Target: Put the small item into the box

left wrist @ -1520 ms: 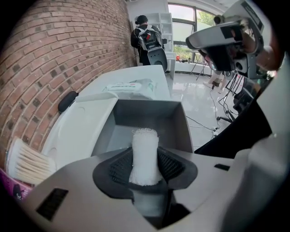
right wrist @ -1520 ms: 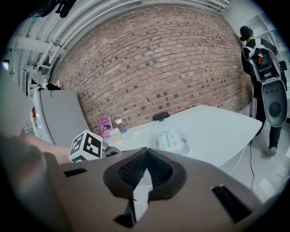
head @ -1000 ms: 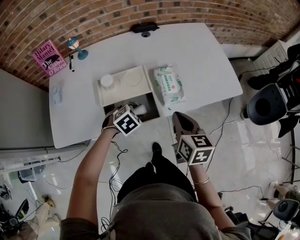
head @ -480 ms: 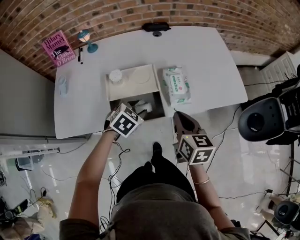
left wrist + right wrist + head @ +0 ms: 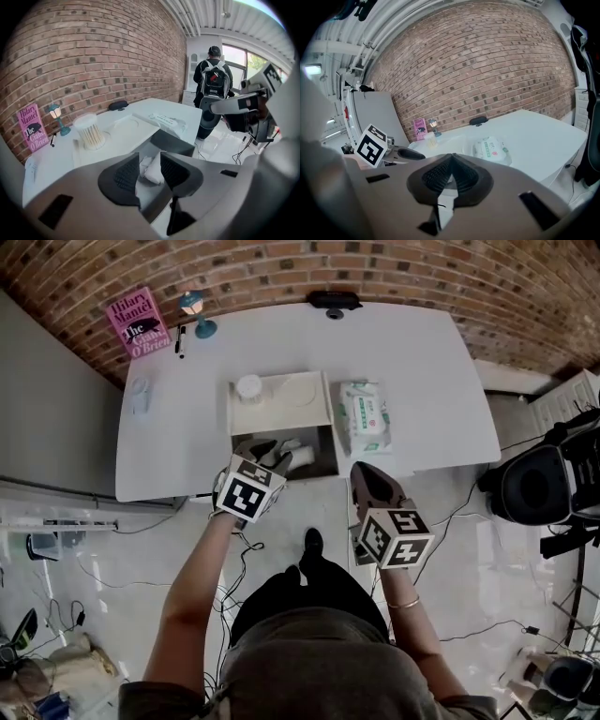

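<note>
Closing as it points down into the box (image 5: pixel 171 143), the left gripper (image 5: pixel 150 156) shows the small item (image 5: pixel 153 171), a crumpled white wad, in the gap between its pads. No pinch or dent shows on the wad. In the head view it lies on the dark floor of the box just past the fingertips, so I read it as lying loose rather than gripped; a judgement, not certain. Fingers: drawing together, not pressing on anything I can see.

Box sits at the near edge of the table (image 5: pixel 412 362), with its cream lid (image 5: pixel 123 135) folded flat away from the person. That leaves the mouth open on the person's side, which is likely why the left gripper comes in low over the near wall rather than across the lid.

Right gripper (image 5: pixel 451 159): pads clenched tip to tip, nothing between them. It hangs off the table edge, over the floor, to the right of the box and apart from it — parked, I judge, so as not to cross the left gripper's path.

Bystanders: cotton swab tub (image 5: pixel 90 132) on the lid's far-left corner, wipes pack (image 5: pixel 364 416) just right of the box, pink book (image 5: pixel 139 322) at the far-left corner by the brick wall.

Task status, as judged: item is inside the box — what remains is lifting the left gripper clear without dragging the wad out on a pad.
</note>
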Available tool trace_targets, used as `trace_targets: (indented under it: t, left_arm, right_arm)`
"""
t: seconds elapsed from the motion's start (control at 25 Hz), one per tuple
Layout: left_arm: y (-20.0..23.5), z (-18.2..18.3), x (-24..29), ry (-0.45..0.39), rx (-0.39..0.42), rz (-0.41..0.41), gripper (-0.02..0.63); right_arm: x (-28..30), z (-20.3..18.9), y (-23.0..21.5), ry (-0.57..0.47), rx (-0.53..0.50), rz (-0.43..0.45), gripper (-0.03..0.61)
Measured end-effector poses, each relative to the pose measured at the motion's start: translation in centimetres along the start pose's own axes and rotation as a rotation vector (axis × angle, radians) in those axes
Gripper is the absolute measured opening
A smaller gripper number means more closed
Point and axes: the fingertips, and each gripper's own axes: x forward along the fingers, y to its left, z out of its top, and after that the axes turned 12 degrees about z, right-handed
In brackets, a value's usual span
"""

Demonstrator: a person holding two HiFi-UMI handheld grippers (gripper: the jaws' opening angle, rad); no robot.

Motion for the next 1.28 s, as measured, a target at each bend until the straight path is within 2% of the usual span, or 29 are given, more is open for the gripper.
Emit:
trace_targets:
  t: [0.44,0.72,1.04,1.28]
  left_arm:
    - [1.7,-0.2,-2.6,-0.076,-0.120,0.116,0.116]
    - [3.7,-0.3,-5.0,-0.153,-0.230,0.196,0.089]
    - [4.5,-1.2,-6.6,-0.198,-0.285,0.256,0.074]
    - [5.5,-1.4,-8.1,-0.234,-0.356,0.295,0.061]
  right_arm:
    - [1.1,0.8,1.1,0.007,-0.038,0.037,0.006]
    - [1.9,1.0,2.4,0.018,-0.064,0.063,0.006]
    - [1.9,1.1,3.5,0.020,-0.081,0.068,0.006]
    - [2.0,1.2,4.0,0.018,-0.090,0.068,0.006]
